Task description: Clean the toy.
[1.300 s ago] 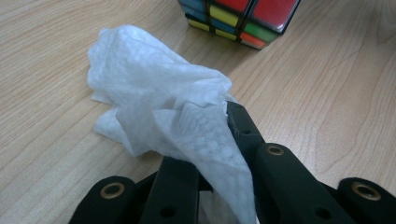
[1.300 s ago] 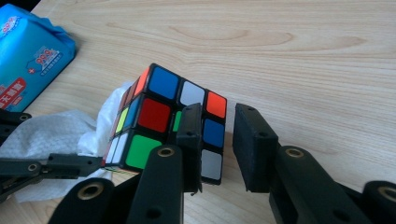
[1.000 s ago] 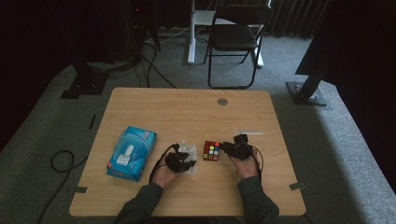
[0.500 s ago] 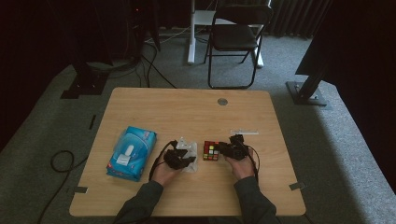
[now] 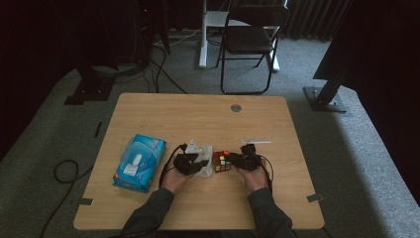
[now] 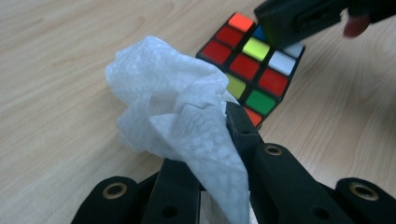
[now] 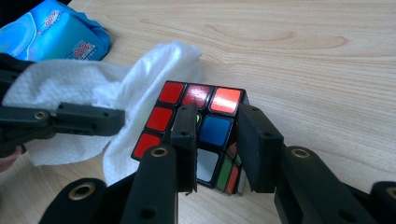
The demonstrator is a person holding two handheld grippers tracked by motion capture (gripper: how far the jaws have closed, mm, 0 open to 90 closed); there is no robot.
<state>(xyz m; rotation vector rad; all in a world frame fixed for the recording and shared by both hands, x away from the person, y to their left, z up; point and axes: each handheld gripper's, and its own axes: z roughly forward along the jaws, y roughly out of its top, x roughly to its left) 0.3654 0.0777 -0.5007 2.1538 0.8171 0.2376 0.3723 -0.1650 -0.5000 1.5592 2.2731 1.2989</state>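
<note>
At table centre, the cube (image 7: 201, 135) is pinched by the right gripper (image 7: 215, 140) to be steadied (seemingly for wiping), the left gripper (image 6: 219, 140) at its 9 o'clock clamping a wipe (image 6: 177, 112).

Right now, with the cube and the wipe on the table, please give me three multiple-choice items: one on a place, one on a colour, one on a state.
1. Where does the blue wipes pack lie?
A. left of both grippers
B. between the grippers
C. at the table's far edge

2. What colour is the wipe?
A. yellow
B. white
C. green

3. How does the left gripper stand?
A. open and empty
B. shut on the cube
C. shut on the wipe

Answers: 1 A, since the high view shows it by the table's left side; 2 B, white in both gripper views; 3 C, its jaws pinch the wipe, while the right gripper straddles the cube.
</note>
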